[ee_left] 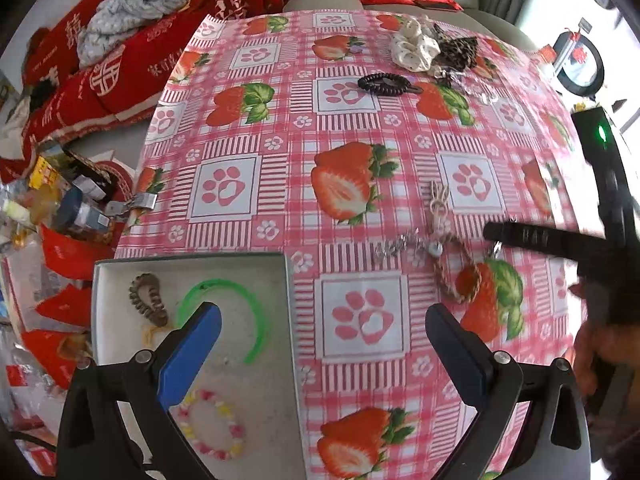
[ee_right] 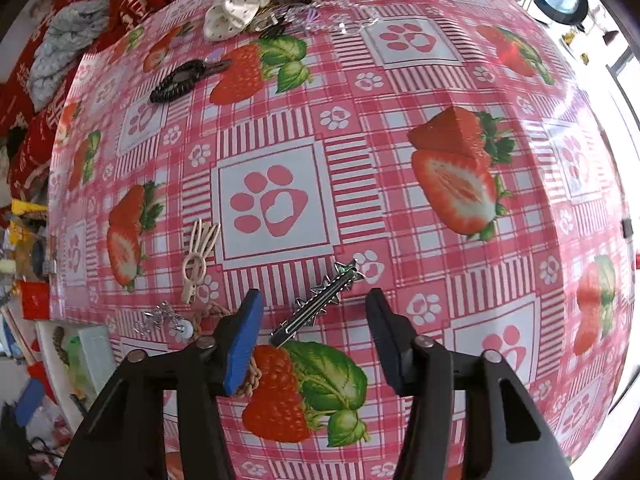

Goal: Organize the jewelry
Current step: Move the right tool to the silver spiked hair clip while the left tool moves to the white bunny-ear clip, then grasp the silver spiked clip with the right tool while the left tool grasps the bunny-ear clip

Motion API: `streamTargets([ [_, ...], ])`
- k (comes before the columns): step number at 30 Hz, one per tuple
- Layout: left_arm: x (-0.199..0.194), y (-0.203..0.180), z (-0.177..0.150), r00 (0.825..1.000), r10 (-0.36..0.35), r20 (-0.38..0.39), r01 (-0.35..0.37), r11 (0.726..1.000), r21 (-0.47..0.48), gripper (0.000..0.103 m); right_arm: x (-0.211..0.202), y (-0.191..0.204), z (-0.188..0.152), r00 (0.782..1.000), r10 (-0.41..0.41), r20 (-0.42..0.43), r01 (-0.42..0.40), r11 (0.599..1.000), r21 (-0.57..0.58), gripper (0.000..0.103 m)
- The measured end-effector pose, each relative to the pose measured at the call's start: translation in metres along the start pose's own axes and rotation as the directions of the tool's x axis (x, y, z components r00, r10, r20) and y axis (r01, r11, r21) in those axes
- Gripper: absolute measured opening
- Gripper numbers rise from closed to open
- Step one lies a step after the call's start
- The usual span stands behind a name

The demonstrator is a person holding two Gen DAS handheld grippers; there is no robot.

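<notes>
A white tray (ee_left: pixel 280 320) lies at the table's left front, holding a green bangle (ee_left: pixel 256 308), a brown coil tie (ee_left: pixel 148 298) and a pastel bead bracelet (ee_left: pixel 212 428). My left gripper (ee_left: pixel 320 348) is open and empty, its left finger over the tray. My right gripper (ee_right: pixel 316 340) is open, its fingers on either side of a silver star hair clip (ee_right: pixel 320 300) on the cloth. A beige rabbit clip (ee_right: pixel 198 256), a silver chain (ee_right: pixel 158 318) and a braided rope bracelet (ee_left: pixel 456 276) lie to its left. The right gripper (ee_left: pixel 520 236) shows blurred in the left wrist view.
Farther back lie a black coil tie with a clip (ee_left: pixel 384 82), a white scrunchie (ee_left: pixel 412 46) and a leopard scrunchie (ee_left: pixel 456 52). Red cushions (ee_left: pixel 132 68) and clutter (ee_left: pixel 60 200) border the table's left edge. The strawberry tablecloth (ee_right: pixel 400 160) covers the round table.
</notes>
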State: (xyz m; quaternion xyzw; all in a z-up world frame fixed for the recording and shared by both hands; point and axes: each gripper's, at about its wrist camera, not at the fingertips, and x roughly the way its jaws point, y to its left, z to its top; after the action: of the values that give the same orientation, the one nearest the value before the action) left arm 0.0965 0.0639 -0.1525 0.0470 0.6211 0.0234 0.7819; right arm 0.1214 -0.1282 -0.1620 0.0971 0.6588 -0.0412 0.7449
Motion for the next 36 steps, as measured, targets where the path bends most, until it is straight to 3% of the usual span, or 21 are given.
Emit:
streamTargets([
  [7, 0.012, -0.016, 0.019, 0.999, -0.034, -0.009, 0.034, 0.999, 0.023, 0.103, 0.001, 0.011, -0.007, 0.996, -0.078, 0.048, 0.085, 0.984, -0.157, 0.033],
  [13, 0.03, -0.039, 0.036, 0.997, -0.07, -0.03, 0.072, 0.996, 0.048, 0.103, -0.001, 0.003, -0.015, 0.995, -0.074, 0.062, 0.084, 0.977, -0.193, 0.018],
  [16, 0.041, -0.05, 0.042, 0.996, -0.077, -0.043, 0.079, 0.995, 0.054, 0.103, -0.002, 0.0, -0.018, 0.996, -0.062, 0.062, 0.074, 0.976, -0.203, 0.017],
  [19, 0.05, -0.059, 0.047, 0.995, -0.081, -0.056, 0.085, 0.994, 0.064, 0.093, -0.004, -0.004, -0.02, 0.997, -0.054, 0.062, 0.065, 0.976, -0.207, 0.017],
  [21, 0.059, -0.066, 0.05, 0.994, -0.086, -0.068, 0.091, 0.993, 0.073, 0.093, -0.006, -0.011, -0.023, 0.997, -0.046, 0.061, 0.058, 0.977, -0.206, 0.017],
  [24, 0.066, -0.079, 0.051, 0.994, -0.077, -0.073, 0.085, 0.99, 0.111, 0.082, -0.012, -0.022, -0.029, 0.998, -0.031, 0.057, 0.042, 0.978, -0.202, 0.017],
  [30, 0.077, -0.097, 0.053, 0.993, -0.077, -0.088, 0.091, 0.982, 0.163, 0.081, -0.017, -0.033, -0.031, 0.999, -0.012, 0.047, 0.02, 0.983, -0.181, 0.017],
  [32, 0.081, -0.1, 0.055, 0.992, -0.082, -0.094, 0.097, 0.982, 0.163, 0.07, -0.02, -0.038, -0.033, 0.999, -0.007, 0.047, 0.015, 0.984, -0.176, 0.015],
  [36, 0.084, -0.108, 0.058, 0.993, -0.076, -0.096, 0.092, 0.979, 0.182, 0.06, -0.027, -0.046, -0.04, 0.999, 0.008, 0.045, -0.001, 0.986, -0.168, 0.015],
])
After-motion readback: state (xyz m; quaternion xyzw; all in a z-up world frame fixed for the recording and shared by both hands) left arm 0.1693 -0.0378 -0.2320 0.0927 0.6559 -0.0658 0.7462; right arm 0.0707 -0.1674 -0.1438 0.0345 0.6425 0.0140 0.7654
